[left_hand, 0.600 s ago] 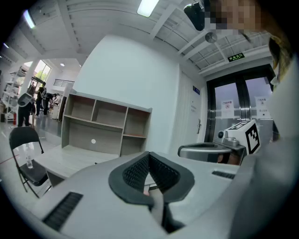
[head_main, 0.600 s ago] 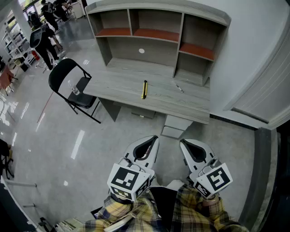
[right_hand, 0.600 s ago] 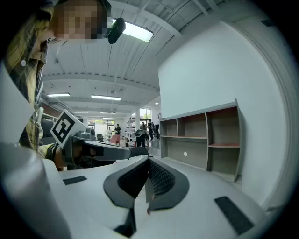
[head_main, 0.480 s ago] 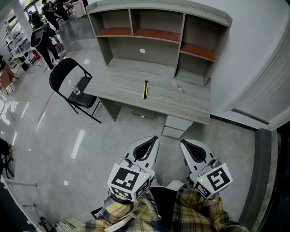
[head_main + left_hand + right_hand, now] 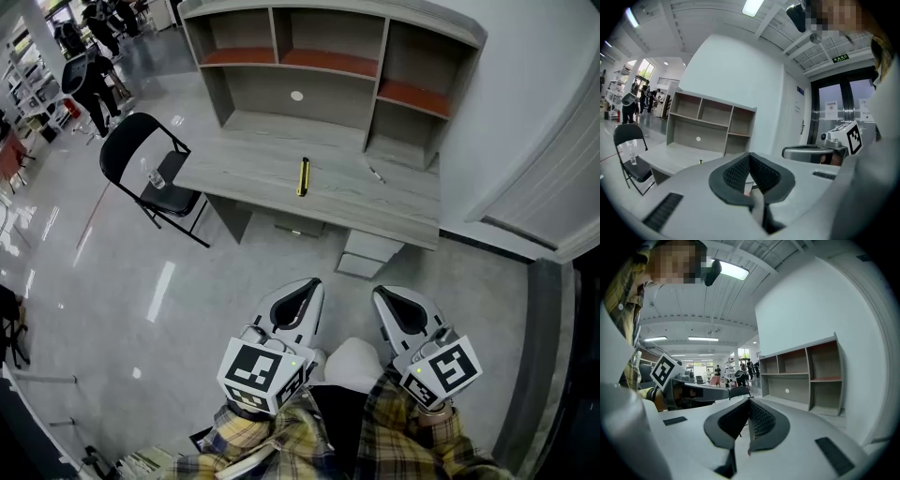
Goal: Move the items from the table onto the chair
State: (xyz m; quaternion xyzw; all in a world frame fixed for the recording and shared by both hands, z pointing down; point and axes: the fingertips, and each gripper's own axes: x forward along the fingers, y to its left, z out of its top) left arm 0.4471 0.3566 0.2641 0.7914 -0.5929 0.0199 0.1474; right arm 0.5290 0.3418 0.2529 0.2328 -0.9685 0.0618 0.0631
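Left gripper [image 5: 307, 283] jaws pressed together, empty; right gripper [image 5: 382, 293] same, both well short of desk [image 5: 253, 169]. Chair [image 5: 127, 145] at desk's left, clear cup [image 5: 154, 180] on seat; yellow-black tool [image 5: 303, 176] mid-desk, pen [image 5: 375, 174] to its right

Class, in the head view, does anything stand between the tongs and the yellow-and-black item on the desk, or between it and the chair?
Nothing visible. Only bare floor lies between the left tongs, right tongs and desk; the yellow-and-black item has bare desktop toward the chair, whose seat holds a small clear container.
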